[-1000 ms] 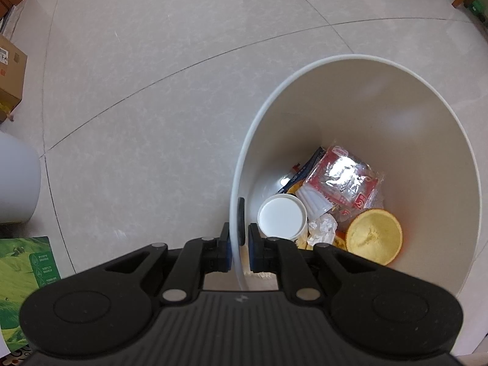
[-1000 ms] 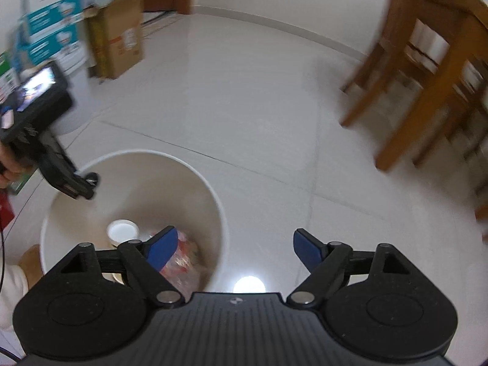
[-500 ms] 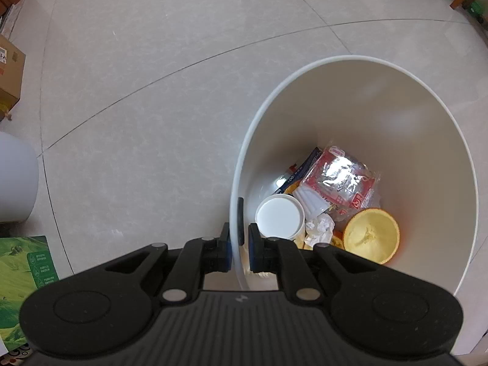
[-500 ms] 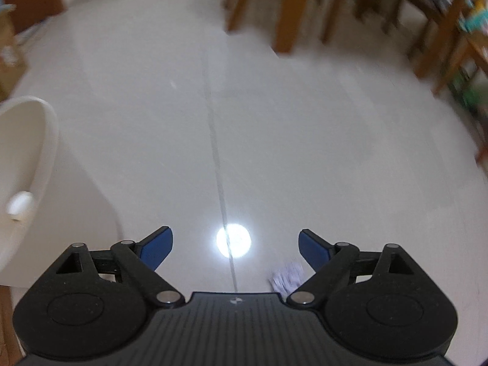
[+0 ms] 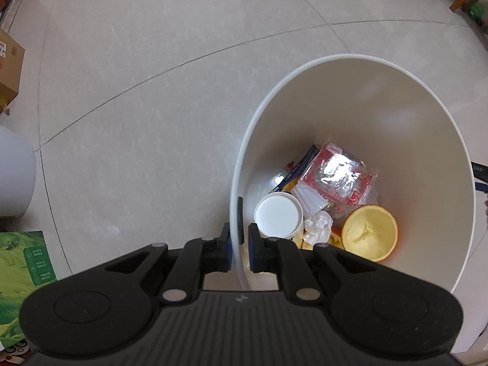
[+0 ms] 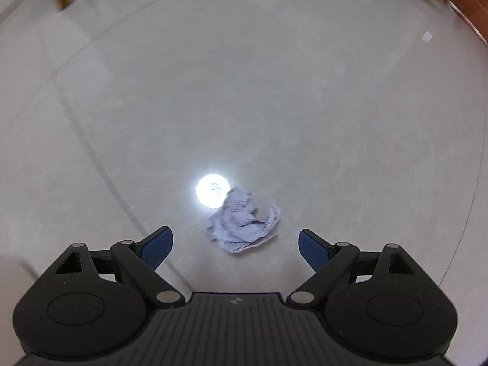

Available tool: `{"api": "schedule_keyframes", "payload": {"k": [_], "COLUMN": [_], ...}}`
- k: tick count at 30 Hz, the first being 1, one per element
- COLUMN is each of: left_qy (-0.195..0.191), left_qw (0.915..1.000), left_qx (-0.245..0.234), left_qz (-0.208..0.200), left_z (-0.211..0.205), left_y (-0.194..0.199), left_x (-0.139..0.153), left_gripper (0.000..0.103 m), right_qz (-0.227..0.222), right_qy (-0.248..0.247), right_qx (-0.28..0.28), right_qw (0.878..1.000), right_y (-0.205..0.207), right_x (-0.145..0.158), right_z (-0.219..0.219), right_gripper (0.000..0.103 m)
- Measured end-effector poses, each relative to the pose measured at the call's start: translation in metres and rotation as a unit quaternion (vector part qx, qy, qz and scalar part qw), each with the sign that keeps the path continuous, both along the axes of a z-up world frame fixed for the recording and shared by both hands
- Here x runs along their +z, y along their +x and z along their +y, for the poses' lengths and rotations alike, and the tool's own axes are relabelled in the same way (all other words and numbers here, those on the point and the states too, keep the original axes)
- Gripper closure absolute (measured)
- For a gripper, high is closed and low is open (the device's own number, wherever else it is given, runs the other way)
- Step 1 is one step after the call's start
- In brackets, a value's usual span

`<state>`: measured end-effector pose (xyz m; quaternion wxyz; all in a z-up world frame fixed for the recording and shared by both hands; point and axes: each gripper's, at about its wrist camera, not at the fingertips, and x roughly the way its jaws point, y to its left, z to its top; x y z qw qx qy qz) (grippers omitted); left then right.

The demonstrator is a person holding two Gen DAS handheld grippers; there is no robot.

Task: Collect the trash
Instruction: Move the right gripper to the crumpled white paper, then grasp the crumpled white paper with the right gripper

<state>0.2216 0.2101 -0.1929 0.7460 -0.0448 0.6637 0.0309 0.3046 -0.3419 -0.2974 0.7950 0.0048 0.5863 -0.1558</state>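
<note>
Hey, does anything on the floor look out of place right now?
Yes. A crumpled paper lies loose on the bare floor tiles, not in the white bin with the other rubbish. The open right hand-held gripper points down at it, not touching it.

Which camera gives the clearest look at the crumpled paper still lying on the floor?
The right wrist view: the crumpled paper lies on the floor tiles ahead of the open right gripper, untouched. The left wrist view shows none of it, only the bin.

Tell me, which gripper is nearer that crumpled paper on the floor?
Right. The right gripper hangs open just above the crumpled paper; the left gripper clamps the bin rim.
</note>
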Motion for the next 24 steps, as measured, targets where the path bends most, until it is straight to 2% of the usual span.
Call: {"api": "schedule_keyframes", "payload": {"k": [8,17,20,24], "left_qy": [-0.002,0.0,0.0,0.001], "left_qw": [1.0,1.0,1.0,1.0], "left_qx": [-0.003,-0.003,-0.003,-0.004], "left_qz": [-0.001,-0.001,-0.001,-0.001], "left_z": [0.001,0.0,0.0,0.001], "left_y": [-0.001,0.0,0.0,0.0], "left_x": [0.001,0.001,0.001,0.002], "left_gripper": [0.095,0.095,0.095,0.095], "right_qz": [-0.01,-0.016,-0.018,-0.017], "right_qy": [0.022,0.001,0.004,0.002], "right_qx": [-0.105,-0.13,-0.139,-0.142], "right_qw": [0.994,0.991,0.99,0.99], "right_y": [0.017,0.028,0.037,0.039], "right_x": [-0.043,-0.067,-0.072,-0.072], "right_z": [-0.018,-0.013,-0.017,-0.019], "right_gripper": [0.011,0.012,0.016,0.028]}}
